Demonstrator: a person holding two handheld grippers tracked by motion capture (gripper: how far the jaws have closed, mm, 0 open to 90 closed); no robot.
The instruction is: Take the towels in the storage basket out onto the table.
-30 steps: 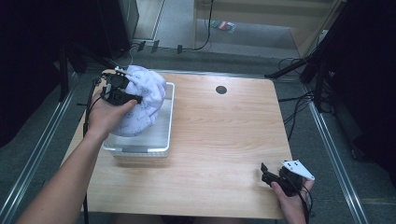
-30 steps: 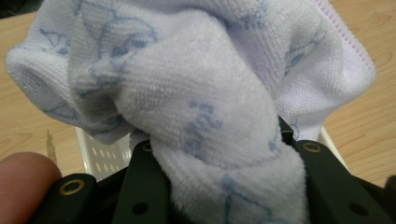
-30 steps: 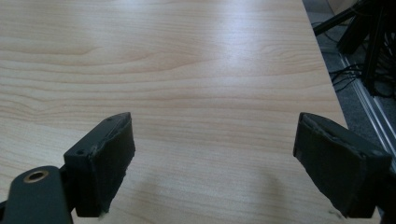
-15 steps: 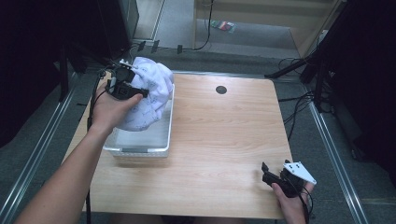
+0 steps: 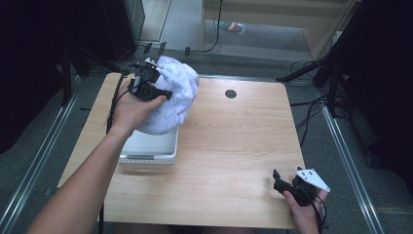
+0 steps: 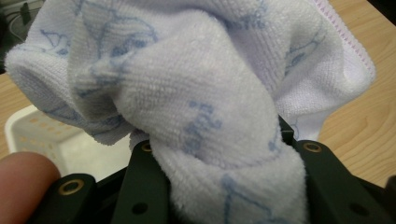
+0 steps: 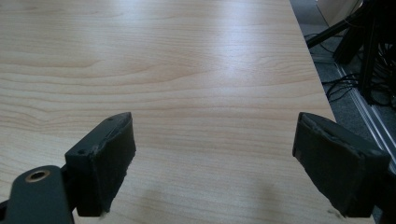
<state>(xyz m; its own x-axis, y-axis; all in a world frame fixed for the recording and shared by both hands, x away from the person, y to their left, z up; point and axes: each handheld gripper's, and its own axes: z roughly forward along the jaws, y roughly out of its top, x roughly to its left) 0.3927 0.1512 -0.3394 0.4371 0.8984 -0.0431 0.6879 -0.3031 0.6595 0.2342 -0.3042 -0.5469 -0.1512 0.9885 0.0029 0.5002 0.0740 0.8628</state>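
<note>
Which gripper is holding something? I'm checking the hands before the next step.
The left gripper, over the white bin: it is shut on the white towel. The right gripper, near the table's front right corner, is open with nothing between its jaws.

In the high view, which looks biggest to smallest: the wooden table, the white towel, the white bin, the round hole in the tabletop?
1. Wooden table
2. White towel, though raised nearer the camera
3. White bin, partly hidden by the towel, so this ranking against the towel is unsure
4. Round hole

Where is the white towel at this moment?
In the high view, the towel hangs bunched in the left gripper, above the white bin at the table's left side.
</note>
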